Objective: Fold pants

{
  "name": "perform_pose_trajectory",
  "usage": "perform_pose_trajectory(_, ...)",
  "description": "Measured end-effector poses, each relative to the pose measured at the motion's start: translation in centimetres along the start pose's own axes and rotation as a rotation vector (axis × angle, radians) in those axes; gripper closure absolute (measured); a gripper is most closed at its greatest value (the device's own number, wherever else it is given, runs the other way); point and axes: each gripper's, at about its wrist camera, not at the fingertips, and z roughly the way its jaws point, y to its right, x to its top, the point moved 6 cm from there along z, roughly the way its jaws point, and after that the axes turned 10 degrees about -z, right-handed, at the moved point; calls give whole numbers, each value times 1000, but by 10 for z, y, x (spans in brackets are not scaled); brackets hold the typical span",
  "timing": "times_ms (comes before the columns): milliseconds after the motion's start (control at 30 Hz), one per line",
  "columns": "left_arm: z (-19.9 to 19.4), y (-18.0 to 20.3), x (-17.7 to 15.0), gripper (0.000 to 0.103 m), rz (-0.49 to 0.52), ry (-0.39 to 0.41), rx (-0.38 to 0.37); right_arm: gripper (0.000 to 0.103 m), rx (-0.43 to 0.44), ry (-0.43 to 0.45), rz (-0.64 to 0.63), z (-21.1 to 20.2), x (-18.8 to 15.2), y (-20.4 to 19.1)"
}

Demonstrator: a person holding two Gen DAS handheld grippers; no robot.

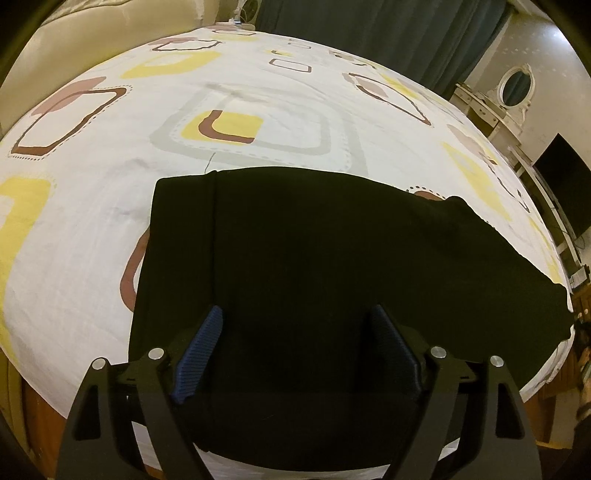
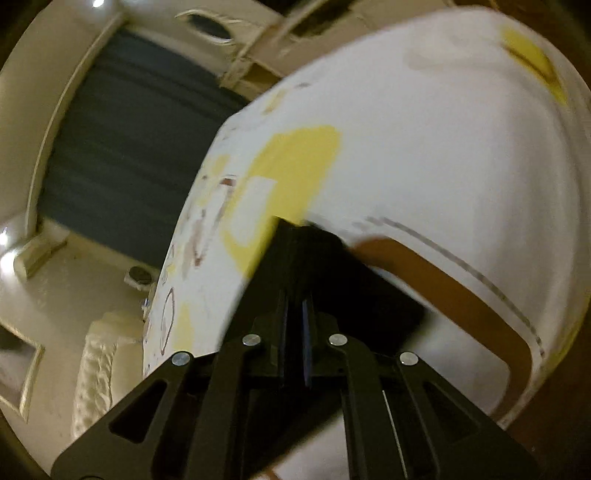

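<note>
The black pants (image 1: 314,240) lie flat on the patterned bed sheet (image 1: 110,221), with a folded edge toward the left and the rest running off to the right edge of the bed. In the left wrist view my left gripper (image 1: 297,310) hovers over the near part of the pants. It is open, its blue pads (image 1: 201,354) wide apart with nothing pinched between them. My right gripper (image 2: 299,236) is shut and tilted over the sheet (image 2: 443,166). A flap of black pants cloth (image 2: 399,302) trails from its jaws to the right. This view is motion-blurred.
A cream headboard (image 1: 110,22) and a dark curtain (image 1: 369,33) stand beyond the bed. A white dresser with an oval mirror (image 1: 515,86) and a dark screen (image 1: 565,184) are on the right. The bed's wooden edge (image 1: 37,406) lies near my left gripper.
</note>
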Motion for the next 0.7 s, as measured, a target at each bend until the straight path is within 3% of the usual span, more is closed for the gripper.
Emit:
perform_pose_trajectory(133, 0, 0, 0, 21, -8, 7, 4, 97, 7, 3, 34, 3, -10, 4)
perform_pose_trajectory(233, 0, 0, 0, 21, -8, 9, 7, 88, 41, 18, 86, 1, -6, 5)
perform_pose_trajectory(300, 0, 0, 0, 20, -13, 10, 4, 62, 52, 46, 110, -2, 0, 3)
perform_pose_trajectory(367, 0, 0, 0, 20, -11, 12, 5, 59, 57, 37, 125, -2, 1, 9)
perform_pose_trajectory(433, 1, 0, 0, 20, -9, 14, 8, 67, 28, 0, 104, 4, 2, 6)
perform_pose_trajectory(467, 1, 0, 0, 20, -8, 15, 10, 86, 16, -17, 80, 7, 2, 4)
perform_pose_trajectory(500, 1, 0, 0, 19, -7, 16, 12, 96, 3, -26, 55, 5, 3, 1)
perform_pose_trajectory(700, 1, 1, -1, 18, -11, 18, 10, 97, -60, 16, -8, -17, 0, 4)
